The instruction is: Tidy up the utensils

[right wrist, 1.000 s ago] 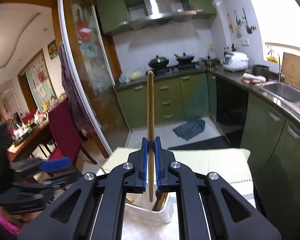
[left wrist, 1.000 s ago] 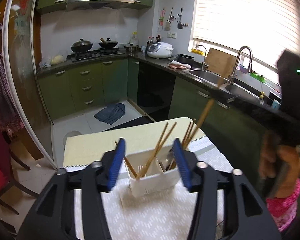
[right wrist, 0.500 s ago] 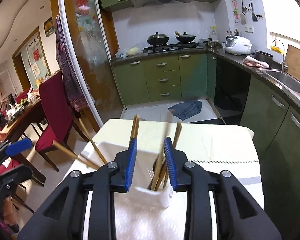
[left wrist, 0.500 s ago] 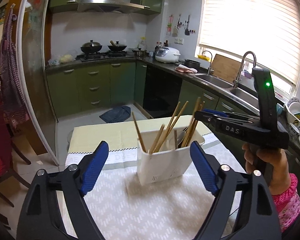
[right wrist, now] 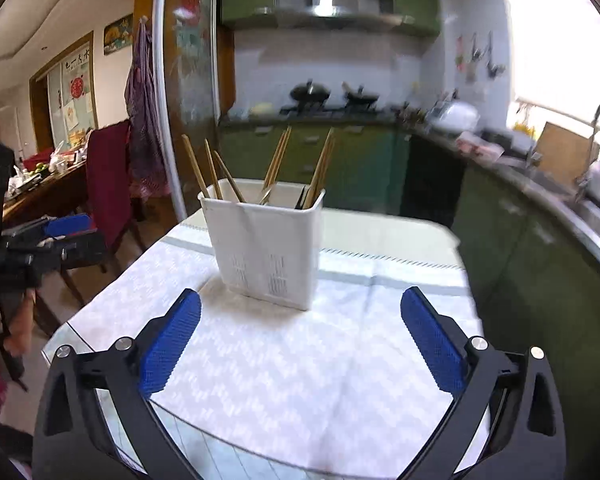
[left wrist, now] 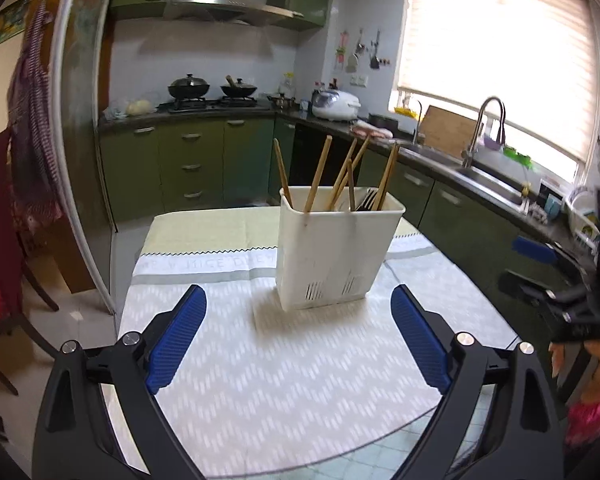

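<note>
With the chopsticks (left wrist: 342, 174) standing in the caddy (left wrist: 336, 254) at frame centre, I have both tongs, left (left wrist: 298, 338) and right (right wrist: 300, 338), just spread wide and empty, clear of it.

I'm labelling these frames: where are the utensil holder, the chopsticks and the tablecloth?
utensil holder (left wrist: 332, 256), left wrist view, front wall.
chopsticks (left wrist: 318, 174), left wrist view, one stick's shaft.
tablecloth (right wrist: 300, 360), right wrist view, bare patterned middle.

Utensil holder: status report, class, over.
Both grippers, left and right, open, empty. Chopsticks upright in white holder. Nothing in the way.
</note>
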The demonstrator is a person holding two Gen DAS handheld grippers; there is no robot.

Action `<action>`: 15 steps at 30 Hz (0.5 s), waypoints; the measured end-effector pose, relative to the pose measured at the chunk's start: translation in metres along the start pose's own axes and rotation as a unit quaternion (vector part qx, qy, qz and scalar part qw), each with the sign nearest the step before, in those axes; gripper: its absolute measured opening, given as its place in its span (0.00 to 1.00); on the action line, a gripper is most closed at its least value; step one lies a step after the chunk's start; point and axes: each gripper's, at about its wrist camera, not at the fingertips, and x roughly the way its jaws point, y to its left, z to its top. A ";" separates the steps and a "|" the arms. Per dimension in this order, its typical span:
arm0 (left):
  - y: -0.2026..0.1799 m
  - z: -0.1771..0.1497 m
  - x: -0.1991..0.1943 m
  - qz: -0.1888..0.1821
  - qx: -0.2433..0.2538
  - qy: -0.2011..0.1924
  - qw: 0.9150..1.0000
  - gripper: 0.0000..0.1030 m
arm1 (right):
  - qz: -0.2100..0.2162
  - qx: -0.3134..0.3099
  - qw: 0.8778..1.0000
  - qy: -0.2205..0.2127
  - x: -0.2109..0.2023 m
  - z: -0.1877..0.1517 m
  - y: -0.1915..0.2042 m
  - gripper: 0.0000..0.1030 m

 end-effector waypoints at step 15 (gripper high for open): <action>-0.028 -0.024 -0.101 0.031 -0.002 -0.058 0.998 0.93 | -0.033 0.037 0.997 -0.053 -0.121 -0.031 0.021 0.96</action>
